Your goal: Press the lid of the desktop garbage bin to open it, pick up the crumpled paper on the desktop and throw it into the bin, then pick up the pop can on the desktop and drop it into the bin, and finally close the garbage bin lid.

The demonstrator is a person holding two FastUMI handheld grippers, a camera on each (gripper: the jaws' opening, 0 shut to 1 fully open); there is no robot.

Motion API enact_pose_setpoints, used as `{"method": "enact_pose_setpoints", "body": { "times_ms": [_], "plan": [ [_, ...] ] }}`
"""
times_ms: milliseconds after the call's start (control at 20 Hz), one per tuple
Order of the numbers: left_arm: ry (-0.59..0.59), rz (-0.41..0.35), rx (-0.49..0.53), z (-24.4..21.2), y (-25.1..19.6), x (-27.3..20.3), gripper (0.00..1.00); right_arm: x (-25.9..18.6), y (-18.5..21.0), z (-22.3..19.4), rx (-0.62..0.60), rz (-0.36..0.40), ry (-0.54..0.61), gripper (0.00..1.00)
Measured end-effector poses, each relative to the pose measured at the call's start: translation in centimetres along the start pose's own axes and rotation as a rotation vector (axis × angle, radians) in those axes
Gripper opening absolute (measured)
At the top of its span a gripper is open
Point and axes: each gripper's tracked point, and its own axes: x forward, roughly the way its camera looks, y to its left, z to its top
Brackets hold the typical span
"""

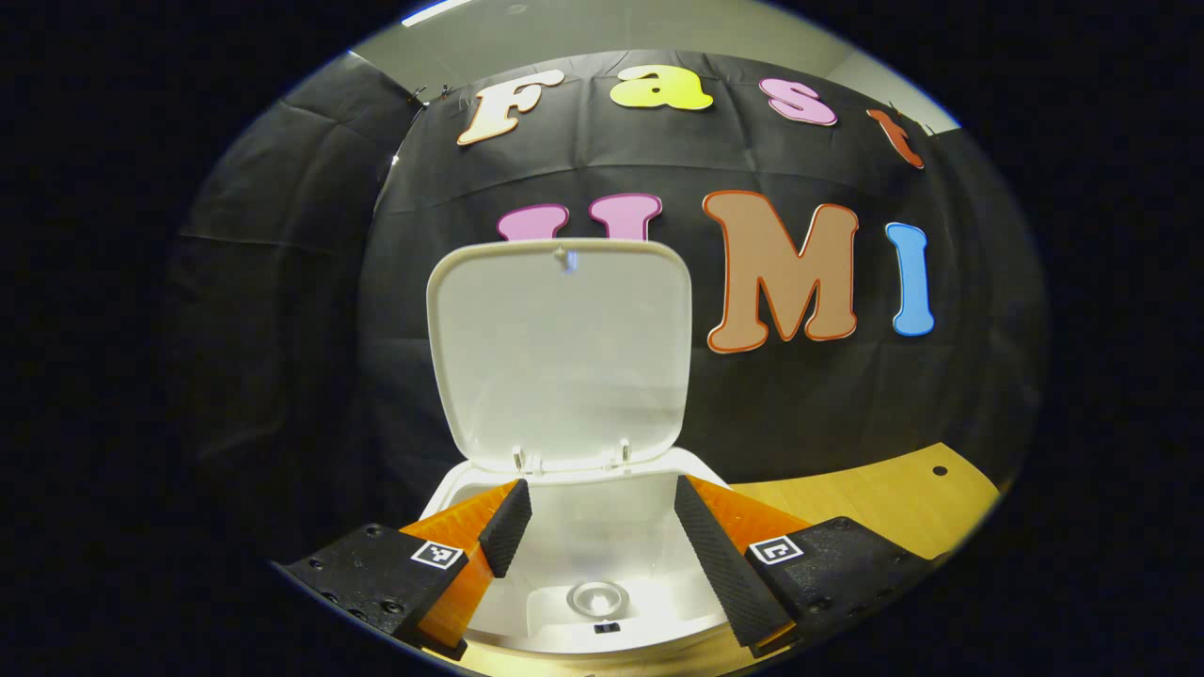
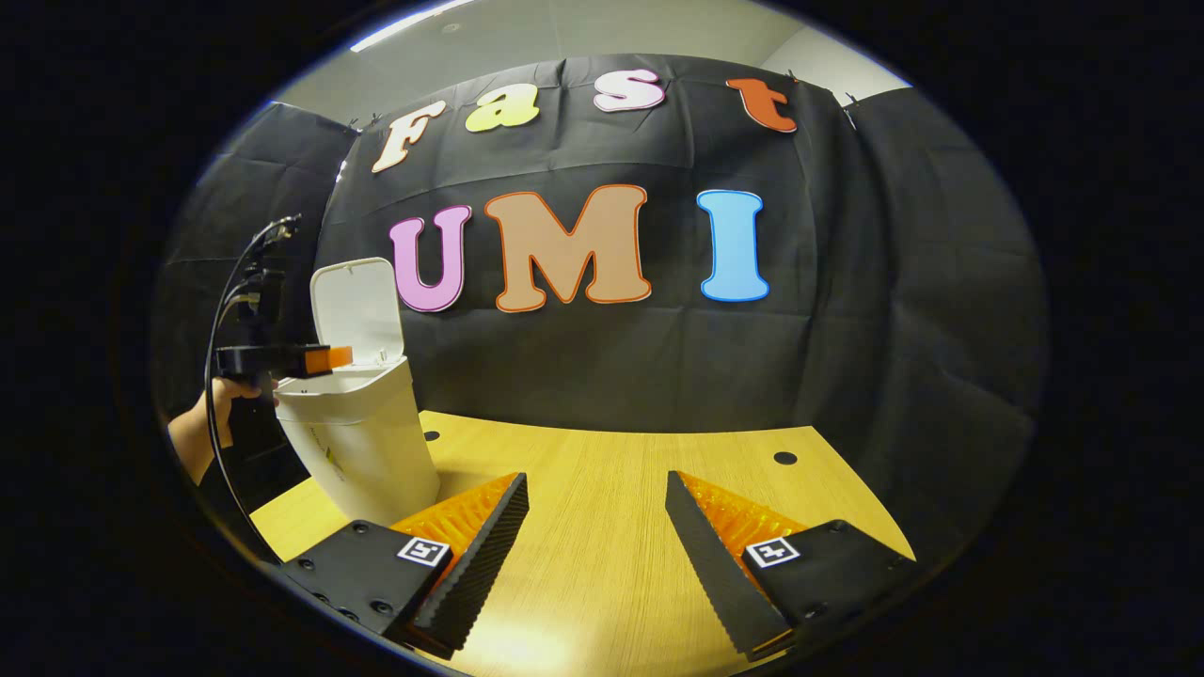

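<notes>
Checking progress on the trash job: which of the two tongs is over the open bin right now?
The left tongs, held open above the white bin with its lid raised. The right tongs hang open over bare wooden table, off to the bin's side.

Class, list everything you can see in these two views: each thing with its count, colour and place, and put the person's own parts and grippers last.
bin: one, white, on the table's left end in the right gripper view.
lid: one, white, standing open at the bin's back.
table: one, light wood, under the bin.
left gripper: one, open, empty, above the bin's mouth.
right gripper: one, open, empty, over bare table.
hand: one, holding the left gripper beside the bin.
</notes>
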Motion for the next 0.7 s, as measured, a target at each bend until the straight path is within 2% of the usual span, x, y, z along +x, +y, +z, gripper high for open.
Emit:
{"method": "enact_pose_setpoints", "body": {
  "times_ms": [100,150,350,450,600,700],
  "plan": [
    [-0.059,-0.008,-0.01,3.2,-0.2,-0.2,0.97,0.0,-0.1,0.1,0.002,0.0,-0.005,0.98],
    [-0.079,-0.007,-0.011,4.9,-0.2,-0.2,0.94,0.0,-0.1,0.1,0.002,-0.002,-0.007,0.98],
    [-0.174,-0.01,-0.005,11.3,0.4,0.6,0.93,0.0,-0.7,0.1,0.019,-0.014,-0.013,0.98],
    [-0.205,-0.015,-0.008,14.2,0.8,1.5,0.96,0.0,-0.9,-0.1,0.031,-0.019,-0.013,0.98],
    [-0.227,-0.01,-0.016,17.9,1.7,3.8,0.93,-0.2,-1.2,-0.7,0.045,-0.028,0.0,0.99],
    [-0.206,-0.01,-0.032,18.4,2.3,5.7,0.96,-0.3,-1.5,-0.8,0.048,-0.037,0.001,0.98]
  ]
}}
